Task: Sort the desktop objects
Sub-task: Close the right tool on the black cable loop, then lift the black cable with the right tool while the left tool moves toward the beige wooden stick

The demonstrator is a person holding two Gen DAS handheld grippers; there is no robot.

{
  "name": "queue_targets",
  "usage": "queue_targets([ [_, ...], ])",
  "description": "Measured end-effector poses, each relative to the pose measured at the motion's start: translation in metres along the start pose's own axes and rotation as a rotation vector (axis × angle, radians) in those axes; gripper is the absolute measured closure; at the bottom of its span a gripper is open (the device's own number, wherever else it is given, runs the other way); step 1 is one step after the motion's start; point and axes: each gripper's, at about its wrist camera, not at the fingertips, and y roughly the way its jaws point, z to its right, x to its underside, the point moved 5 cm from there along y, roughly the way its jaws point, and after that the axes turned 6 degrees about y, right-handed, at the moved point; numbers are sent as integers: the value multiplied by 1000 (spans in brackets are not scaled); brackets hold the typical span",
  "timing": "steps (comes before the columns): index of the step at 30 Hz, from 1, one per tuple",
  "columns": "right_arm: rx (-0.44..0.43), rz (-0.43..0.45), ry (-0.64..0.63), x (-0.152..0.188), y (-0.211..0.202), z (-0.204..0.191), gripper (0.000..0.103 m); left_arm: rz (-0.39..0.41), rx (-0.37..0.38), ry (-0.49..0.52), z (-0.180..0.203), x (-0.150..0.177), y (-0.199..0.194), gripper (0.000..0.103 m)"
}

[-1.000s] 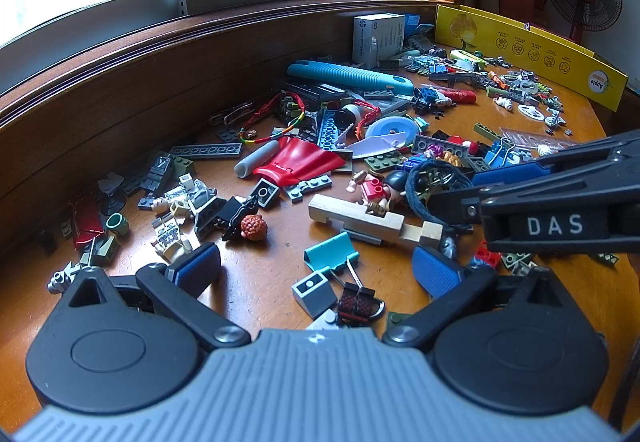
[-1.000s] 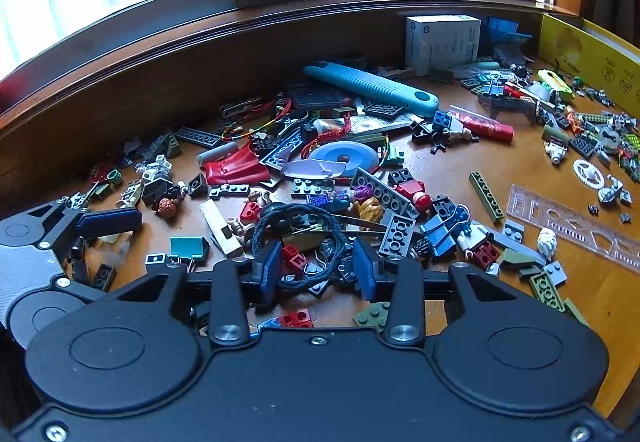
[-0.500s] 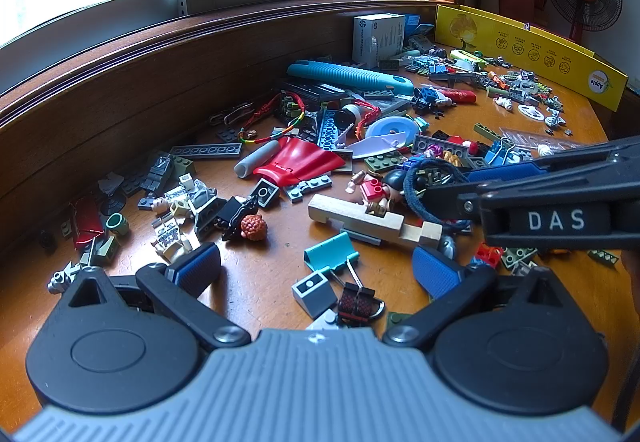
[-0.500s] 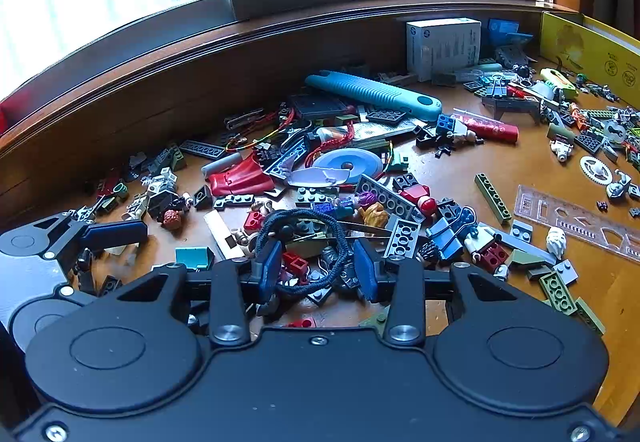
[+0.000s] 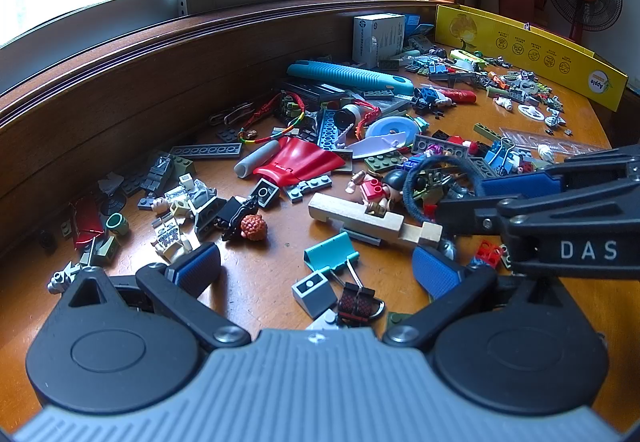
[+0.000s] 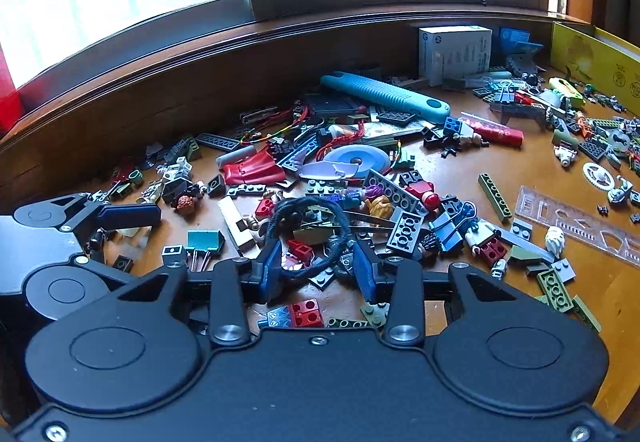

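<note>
The black hair tie (image 6: 310,238) lies looped over toy bricks at the middle of the surface (image 6: 460,169), its near end between the right tool's (image 6: 318,268) blue pads, which grip it. At nine o'clock, the left tool (image 5: 316,270) hangs open over a teal binder clip (image 5: 330,252).

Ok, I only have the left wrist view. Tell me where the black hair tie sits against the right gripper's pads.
Observer: In the right wrist view, the near end of the black hair tie lies between the two pads of the right gripper, with a strand close beside each. I cannot confirm a firm pinch.
Operator: Name something on its far side that the gripper blocks from me.
Observer: An olive green brick lies flat on the table, just right of that gripper.
</note>
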Motion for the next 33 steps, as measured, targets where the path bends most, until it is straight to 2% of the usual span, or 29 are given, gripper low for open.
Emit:
queue_targets([
  [9,-11,11,-18,-3,5,-4,65,0,-7,-8,2,-1,1,1],
  [13,-10,22,-17,-5,4,-3,94,-1,0,-10,1,-2,1,1],
  [15,-4,37,-17,-5,1,-2,99,-6,6,-7,1,-3,2,1],
  [21,21,90,-15,-11,-12,0,100,-8,7,-5,1,-4,2,1],
  [33,42,97,83,-10,-25,23,100,22,16,-1,3,-16,10,1],
])
